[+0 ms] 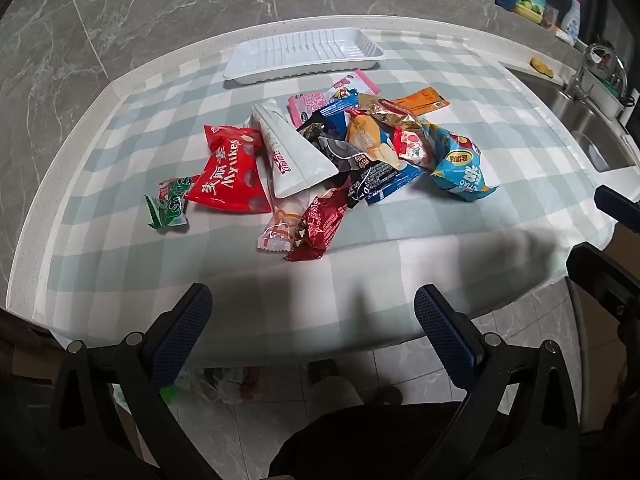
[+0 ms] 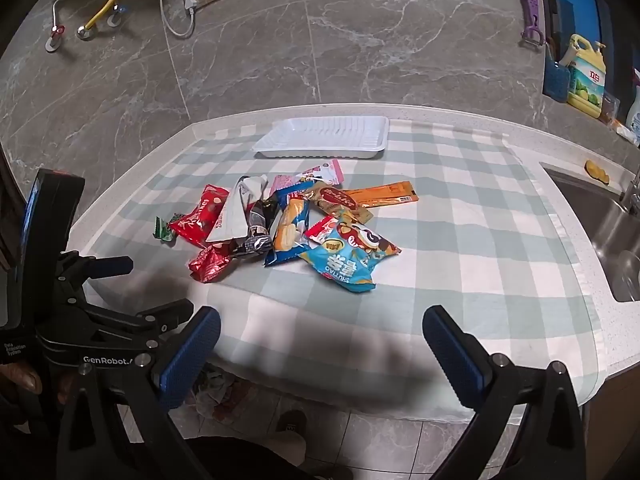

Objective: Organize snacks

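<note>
Hovering at the near edge of the tabletop (image 1: 100, 264), the left tongs (image 1: 313, 320) stand wide with nothing between their blue pads, and the right tongs (image 2: 321, 340) beside them are spread just as wide and hold nothing. A pale green checked cloth (image 2: 460, 240) covers the tabletop. Past the tongs, in the middle of the cloth, lies a loose pile of snacks (image 1: 340, 160). At the pile's left edge sits a small green packet (image 1: 170, 206), touching a red bag (image 1: 230, 176); a white pouch (image 1: 292, 152) leans over the red bag's right side, and a dark red wrapper (image 1: 322, 226) lies nearest the tongs. On the right side of the pile a light blue bag (image 2: 348, 260) rests on top, with an orange stick pack (image 2: 384, 194) behind it. Farther back, just beyond the pile, a white tray (image 1: 300, 54) sits near the rear edge. A steel sink (image 2: 612, 224) lies to the right.
</note>
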